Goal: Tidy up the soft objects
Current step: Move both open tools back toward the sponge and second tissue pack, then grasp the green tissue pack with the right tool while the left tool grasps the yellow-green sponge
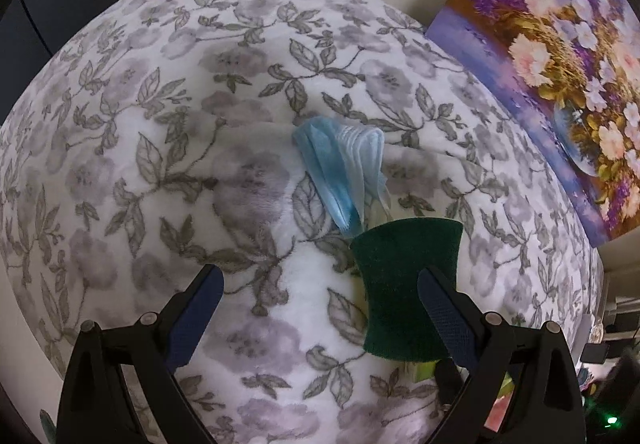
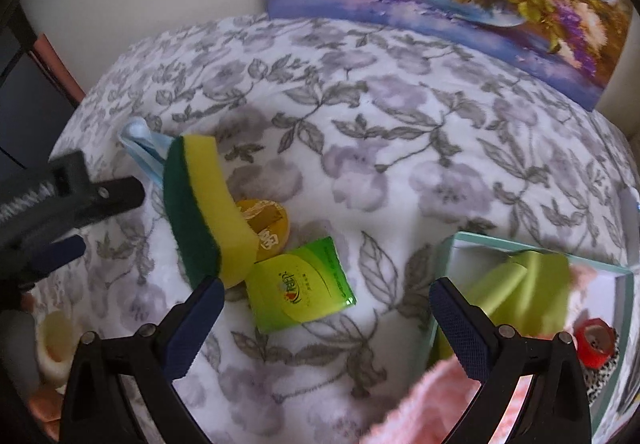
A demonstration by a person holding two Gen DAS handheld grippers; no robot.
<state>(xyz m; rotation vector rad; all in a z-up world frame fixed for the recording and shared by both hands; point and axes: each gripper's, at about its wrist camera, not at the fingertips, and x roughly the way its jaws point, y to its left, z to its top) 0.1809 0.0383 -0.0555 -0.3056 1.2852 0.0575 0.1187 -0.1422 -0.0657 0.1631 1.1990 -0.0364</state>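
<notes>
Left gripper [image 1: 320, 308] spread beside the yellow-and-green foam sponge [image 2: 208, 211], seemingly lining up; right gripper [image 2: 326, 318] spread, empty

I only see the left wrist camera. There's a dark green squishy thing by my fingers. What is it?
Observer: It's a sponge. The right wrist view shows a thick yellow layer under that green scrubby side.
Child: Is anything hiding behind it?
Observer: Yes. An orange round thing is partly hidden by the sponge, and a yellow-green packet lies next to it.
Child: Where do the soft things go?
Observer: I can't say for sure, but an open box sits on the blanket further to the right with a green cloth already in it.
Child: Is the other gripper holding anything?
Observer: No, the right gripper is open and empty.
</notes>
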